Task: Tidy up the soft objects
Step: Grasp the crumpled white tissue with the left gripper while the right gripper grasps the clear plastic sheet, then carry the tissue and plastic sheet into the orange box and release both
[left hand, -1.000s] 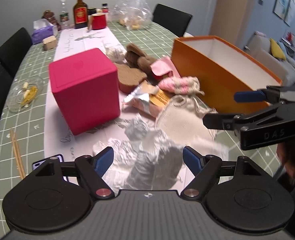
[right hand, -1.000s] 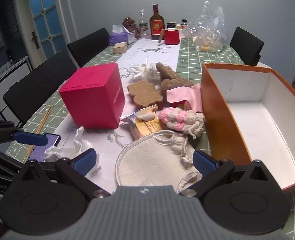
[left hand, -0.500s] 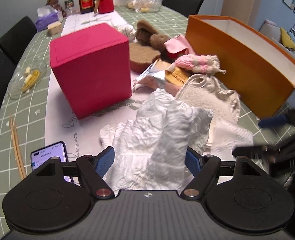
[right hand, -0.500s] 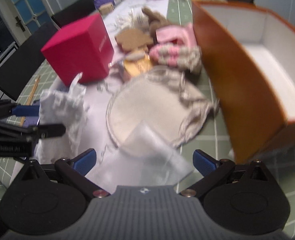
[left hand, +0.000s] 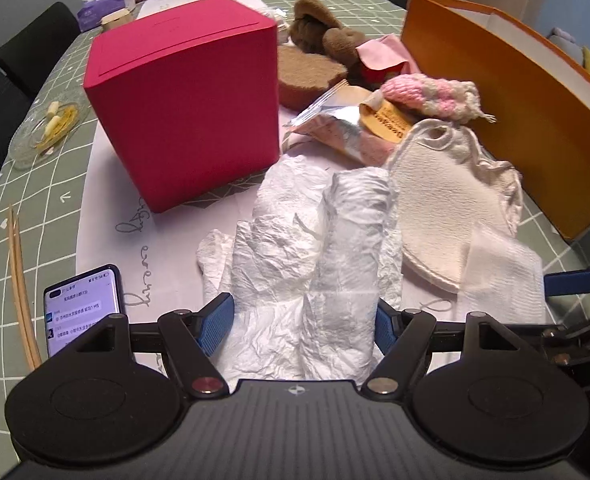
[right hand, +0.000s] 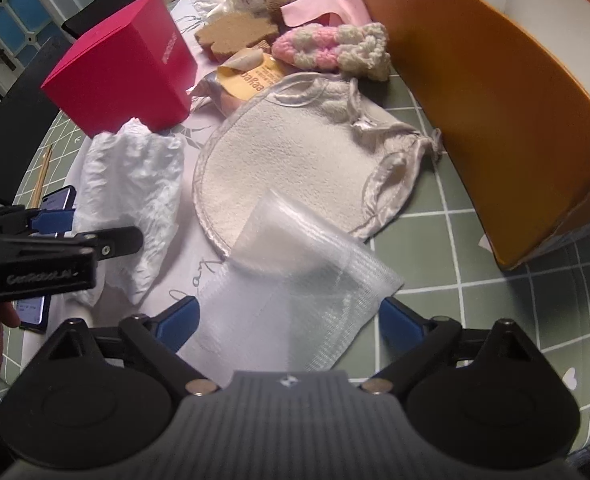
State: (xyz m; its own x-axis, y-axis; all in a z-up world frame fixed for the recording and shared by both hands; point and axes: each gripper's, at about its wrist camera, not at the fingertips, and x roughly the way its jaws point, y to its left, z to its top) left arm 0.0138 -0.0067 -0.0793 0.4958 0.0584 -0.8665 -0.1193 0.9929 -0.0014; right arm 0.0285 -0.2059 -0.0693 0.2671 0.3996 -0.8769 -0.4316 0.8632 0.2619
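Note:
A crumpled white tissue cloth (left hand: 307, 268) lies between the open fingers of my left gripper (left hand: 299, 322); it also shows in the right wrist view (right hand: 131, 192). A translucent gauze sheet (right hand: 295, 280) lies between the open fingers of my right gripper (right hand: 291, 320), partly over a round cream bib (right hand: 295, 152). The gauze sheet (left hand: 503, 276) and the bib (left hand: 447, 196) show in the left wrist view too. A pink and white knitted piece (right hand: 335, 48) and brown plush toys (left hand: 319, 32) lie behind. An open orange box (right hand: 495, 80) stands at the right.
A red cube box (left hand: 187, 96) stands at the left on the white runner. A snack packet (left hand: 347, 132), a phone (left hand: 83, 304), chopsticks (left hand: 21, 292) and a glass dish (left hand: 51, 124) lie around. Bottles, a red mug and a tissue box stand at the far end.
Both grippers have dropped lower and closer to the table. The white tissue cloth now sits between my left fingers, and the gauze sheet between my right fingers.

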